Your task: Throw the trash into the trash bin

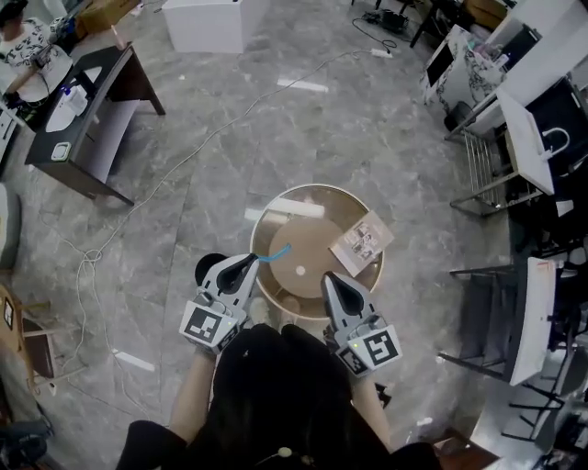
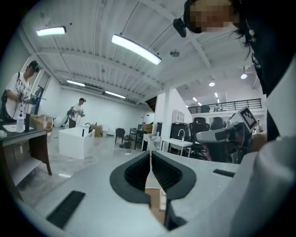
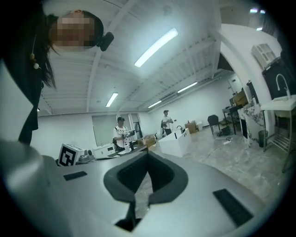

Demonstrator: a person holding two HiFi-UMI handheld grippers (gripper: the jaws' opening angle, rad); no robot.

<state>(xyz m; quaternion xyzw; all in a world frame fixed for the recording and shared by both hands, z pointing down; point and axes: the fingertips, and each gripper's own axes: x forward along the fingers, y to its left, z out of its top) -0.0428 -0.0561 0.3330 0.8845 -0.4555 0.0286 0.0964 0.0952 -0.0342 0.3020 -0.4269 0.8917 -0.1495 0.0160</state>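
Observation:
The round trash bin [image 1: 312, 190] stands on the grey floor right below me, seen in the head view. Inside it lie a printed carton [image 1: 361, 242] against the right wall and a blue strip [image 1: 275, 251] at the left. My left gripper [image 1: 250, 263] is over the bin's near left rim, and my right gripper [image 1: 329, 280] is over the near right rim. Both point away from me. In the left gripper view the left gripper [image 2: 150, 155] has its jaws together with nothing between them. In the right gripper view the right gripper [image 3: 147, 155] is likewise shut and empty.
A dark desk [image 1: 87, 119] with a person [image 1: 23, 46] at it stands at the upper left. A white box [image 1: 204, 23] sits at the top. A cable [image 1: 165, 184] runs across the floor. Racks and chairs [image 1: 514, 303] line the right side.

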